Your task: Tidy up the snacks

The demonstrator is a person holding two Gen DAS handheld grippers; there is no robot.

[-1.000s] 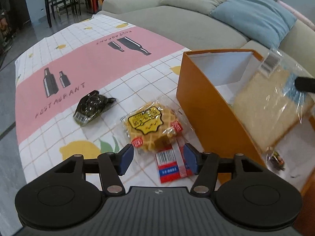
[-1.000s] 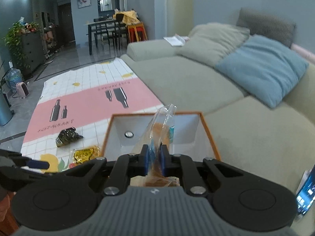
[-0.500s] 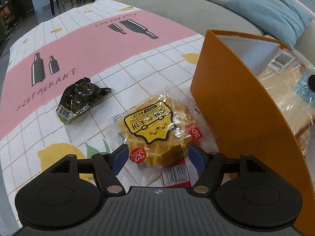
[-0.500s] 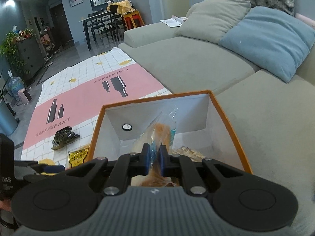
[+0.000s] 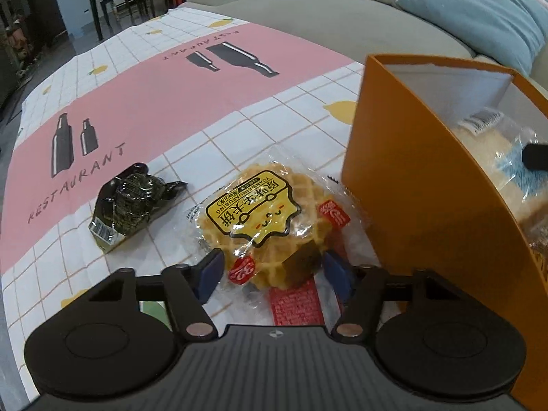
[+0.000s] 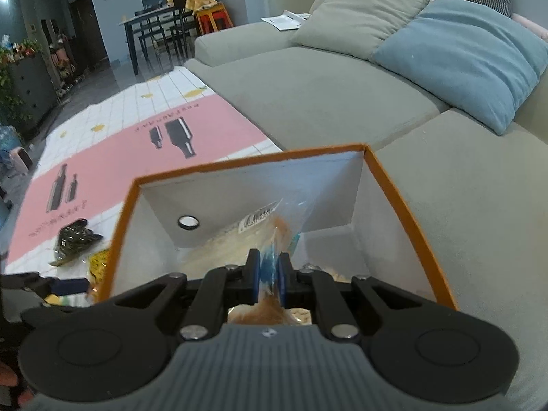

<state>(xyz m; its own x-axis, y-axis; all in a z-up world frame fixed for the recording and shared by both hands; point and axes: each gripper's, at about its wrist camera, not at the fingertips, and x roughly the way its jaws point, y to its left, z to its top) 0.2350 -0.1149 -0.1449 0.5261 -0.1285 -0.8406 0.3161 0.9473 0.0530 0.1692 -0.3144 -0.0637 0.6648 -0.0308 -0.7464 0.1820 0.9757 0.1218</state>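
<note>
A waffle packet [image 5: 260,222] with a yellow label lies on the tablecloth beside the orange box [image 5: 411,188]. My left gripper [image 5: 274,272] straddles its near end; the jaws are closing, and the blue pads stand at the wrap's sides with no clear press. My right gripper [image 6: 269,274] is shut on a clear bread packet [image 6: 260,226], held down inside the orange box [image 6: 239,164]. That bread packet [image 5: 479,144] also shows over the box wall in the left wrist view. A dark green packet [image 5: 130,198] lies to the left of the waffle.
The pink and white checked tablecloth [image 5: 154,96] spreads away from me. A grey sofa [image 6: 325,78] with a blue cushion [image 6: 462,58] runs right behind the box. More snacks [image 6: 328,270] lie on the box floor. A dining table [image 6: 154,24] stands far back.
My left gripper came down and forward, so its pads now flank the waffle packet. My right gripper sank with the bread packet from above the rim into the box.
</note>
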